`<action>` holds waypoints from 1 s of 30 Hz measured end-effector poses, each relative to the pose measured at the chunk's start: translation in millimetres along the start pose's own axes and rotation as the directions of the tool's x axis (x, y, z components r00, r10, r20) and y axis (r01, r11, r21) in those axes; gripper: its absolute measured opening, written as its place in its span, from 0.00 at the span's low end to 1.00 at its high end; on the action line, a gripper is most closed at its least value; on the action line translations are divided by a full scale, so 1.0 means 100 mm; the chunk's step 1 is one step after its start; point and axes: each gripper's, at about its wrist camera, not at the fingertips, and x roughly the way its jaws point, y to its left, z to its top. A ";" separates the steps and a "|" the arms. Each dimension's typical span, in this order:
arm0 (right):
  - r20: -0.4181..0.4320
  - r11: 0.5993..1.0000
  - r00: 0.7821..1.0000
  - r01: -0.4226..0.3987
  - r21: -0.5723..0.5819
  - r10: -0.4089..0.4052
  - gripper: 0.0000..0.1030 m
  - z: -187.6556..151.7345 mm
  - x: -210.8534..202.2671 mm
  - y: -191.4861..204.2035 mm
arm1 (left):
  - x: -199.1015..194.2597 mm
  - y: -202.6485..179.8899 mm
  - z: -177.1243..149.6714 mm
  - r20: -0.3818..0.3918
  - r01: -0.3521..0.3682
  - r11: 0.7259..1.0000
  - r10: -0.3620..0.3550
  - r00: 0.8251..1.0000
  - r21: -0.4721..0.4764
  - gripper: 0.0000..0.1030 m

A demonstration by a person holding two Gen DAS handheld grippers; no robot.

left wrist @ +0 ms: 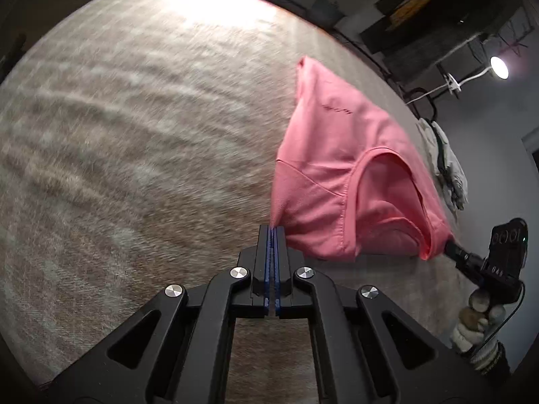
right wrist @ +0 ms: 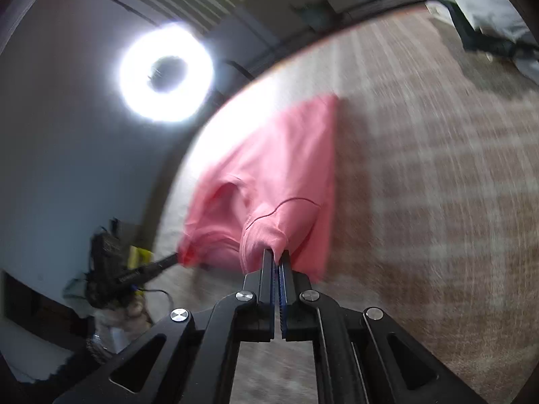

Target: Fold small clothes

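I have the small pink cotton T-shirt [left wrist: 340, 168] stretched between my two tools, above the table covered in a beige-and-brown checked woven cloth [left wrist: 141, 128]. My left gripper [left wrist: 273, 227] has its black jaws pressed together, blue pads meeting, and a corner of the pink fabric is pinched right at the tips. From the left wrist view the shirt spreads away to the right, its ribbed neckline sagging open, and its far end runs to my right gripper [left wrist: 449, 245], held in a hand in a white knitted glove [left wrist: 478, 323] near the table's right edge.

From the right wrist view, my right gripper [right wrist: 277, 252] is likewise closed, with a bunched fold of the pink T-shirt [right wrist: 279, 168] squeezed between its pads. The garment's lower hem trails toward the table's far edge; I cannot tell whether it touches the cloth [right wrist: 438, 168]. The left gripper [right wrist: 168, 262] shows at the shirt's other end, beyond the table's left edge in this view.

A lit ring light [right wrist: 166, 72] glares past the far edge. A pile of pale clothing [left wrist: 448, 165] lies along the table's right edge.
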 end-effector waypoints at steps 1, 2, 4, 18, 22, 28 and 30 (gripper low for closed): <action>-0.027 1.000 0.999 0.019 0.004 -0.018 0.00 -0.03 0.06 -0.02 | -0.02 0.01 0.00 0.007 -0.008 1.000 0.008 1.000 0.001 0.00; -0.052 0.999 0.998 0.034 -0.008 -0.034 0.00 -0.06 0.11 -0.01 | -0.03 -0.01 0.00 0.011 -0.018 1.000 0.018 1.000 0.012 0.00; -0.097 0.993 0.991 0.084 -0.077 -0.091 0.04 -0.09 0.18 0.09 | -0.10 -0.06 -0.01 0.021 -0.068 0.996 0.067 0.998 0.053 0.00; 0.096 0.900 0.978 0.207 -0.384 -0.184 0.30 0.32 0.19 0.71 | 0.04 -0.99 0.30 0.186 -0.183 0.926 0.127 0.974 0.329 0.00; 0.075 0.882 0.979 0.205 -0.425 -0.192 0.30 0.49 0.60 0.84 | 0.36 -1.18 0.38 0.164 -0.201 0.911 0.150 0.975 0.361 0.00; -0.021 0.855 0.967 0.215 -0.472 -0.255 0.30 0.50 1.02 0.70 | 0.68 -1.12 0.33 0.121 -0.218 0.892 0.185 0.975 0.397 0.02; -0.053 0.844 0.959 0.217 -0.490 -0.278 0.29 0.46 1.09 0.64 | 0.65 -1.10 0.34 0.113 -0.215 0.889 0.185 0.976 0.404 0.04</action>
